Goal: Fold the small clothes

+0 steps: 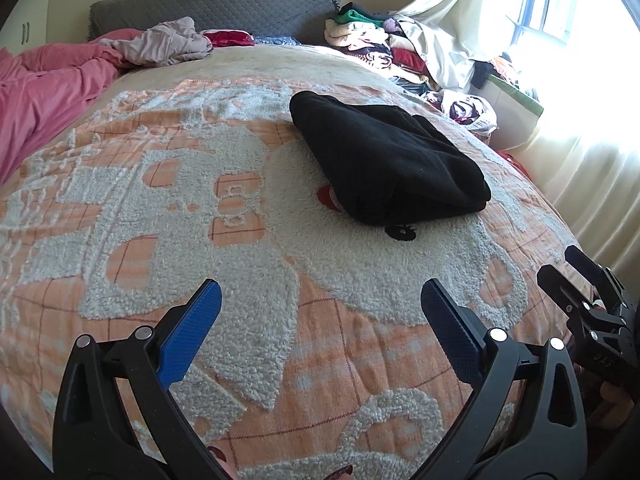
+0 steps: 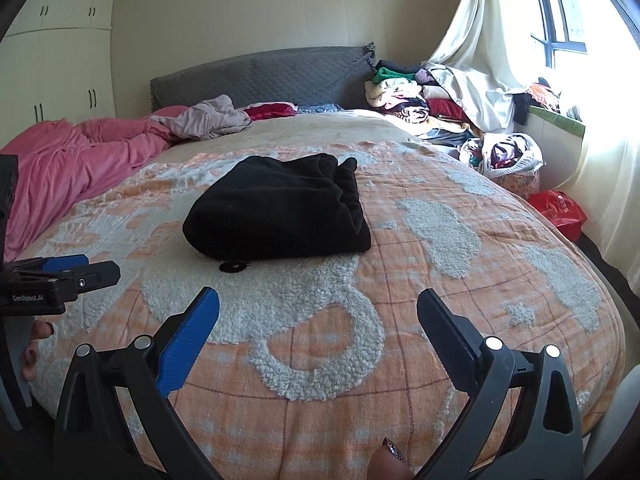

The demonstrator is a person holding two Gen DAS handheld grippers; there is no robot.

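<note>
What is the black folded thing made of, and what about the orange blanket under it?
The black garment looks like soft, matte fleece or knit; it shows no shine and has thick, rounded folds. The orange blanket looks like woven cloth with raised, curly, woolly grey-white patches.

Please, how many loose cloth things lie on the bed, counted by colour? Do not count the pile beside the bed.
Black: 1, folded black garment
Pink: 1, pink duvet
Mauve: 1, crumpled mauve cloth
Red: 1, red cloth
Total: 4
</note>
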